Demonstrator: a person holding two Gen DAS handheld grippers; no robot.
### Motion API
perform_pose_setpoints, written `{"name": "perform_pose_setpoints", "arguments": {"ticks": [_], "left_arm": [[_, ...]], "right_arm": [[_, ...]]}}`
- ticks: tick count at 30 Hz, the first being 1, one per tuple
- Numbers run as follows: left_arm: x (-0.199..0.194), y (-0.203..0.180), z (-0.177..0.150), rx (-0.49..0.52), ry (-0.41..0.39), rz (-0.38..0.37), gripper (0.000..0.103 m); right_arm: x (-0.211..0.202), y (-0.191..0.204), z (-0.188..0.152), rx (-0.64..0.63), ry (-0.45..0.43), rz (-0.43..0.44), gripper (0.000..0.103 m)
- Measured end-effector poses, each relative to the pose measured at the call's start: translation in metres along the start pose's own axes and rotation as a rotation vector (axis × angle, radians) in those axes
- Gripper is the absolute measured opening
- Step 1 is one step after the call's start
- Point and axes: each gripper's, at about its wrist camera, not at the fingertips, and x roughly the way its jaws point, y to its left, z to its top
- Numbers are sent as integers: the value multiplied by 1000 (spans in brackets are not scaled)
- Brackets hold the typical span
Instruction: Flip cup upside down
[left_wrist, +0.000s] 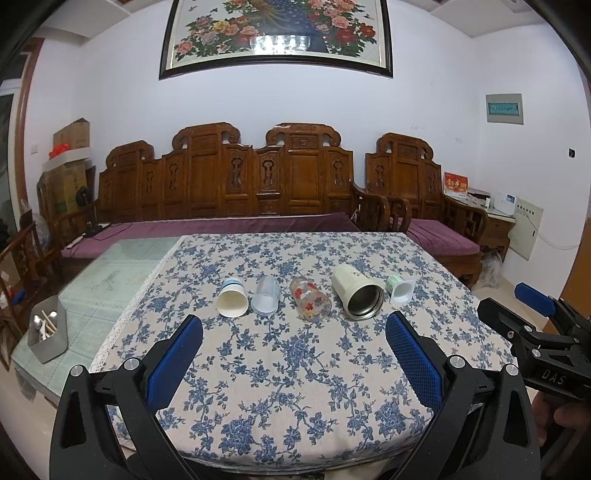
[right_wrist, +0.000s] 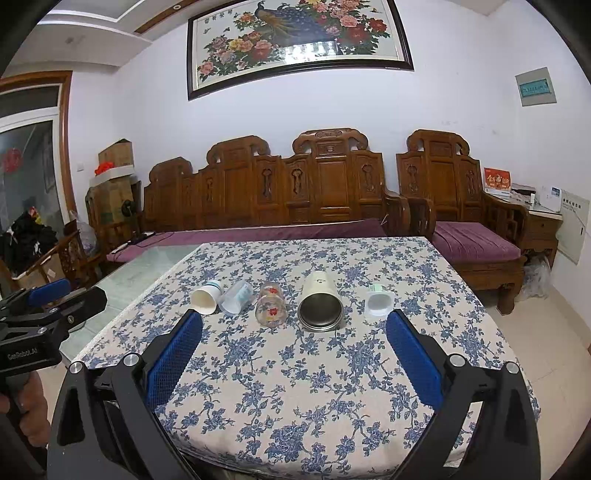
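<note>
With both the left gripper (left_wrist: 294, 334) and the right gripper (right_wrist: 294, 332) wide open and empty, first approach the white paper cup (left_wrist: 232, 298), lying leftmost beside the steel-lined cream tumbler (left_wrist: 357, 297), gripping its wall squarely before turning.

White lettering "DAS" stands on the black body of the right gripper (left_wrist: 532, 306), seen at the right edge of the left wrist view. White lettering "GenRobot.AI" stands on the black body of the left gripper (right_wrist: 48, 295), seen at the left edge of the right wrist view. A red card (right_wrist: 497, 180) on the side cabinet beyond the armchair bears gold characters, too small to read. The grey wall panel (left_wrist: 504, 109) carries a green strip with a line of print, illegible at this size. The white paper cup (left_wrist: 232, 298) shows a blue band near its base; no wording on it can be made out.
</note>
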Motion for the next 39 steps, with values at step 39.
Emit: {"name": "perform_pose_setpoints", "arguments": {"ticks": [39], "left_arm": [[1, 2, -2, -3, -1, -2, 95]], "right_arm": [[-1, 0, 1, 2, -1, 1, 100]]}}
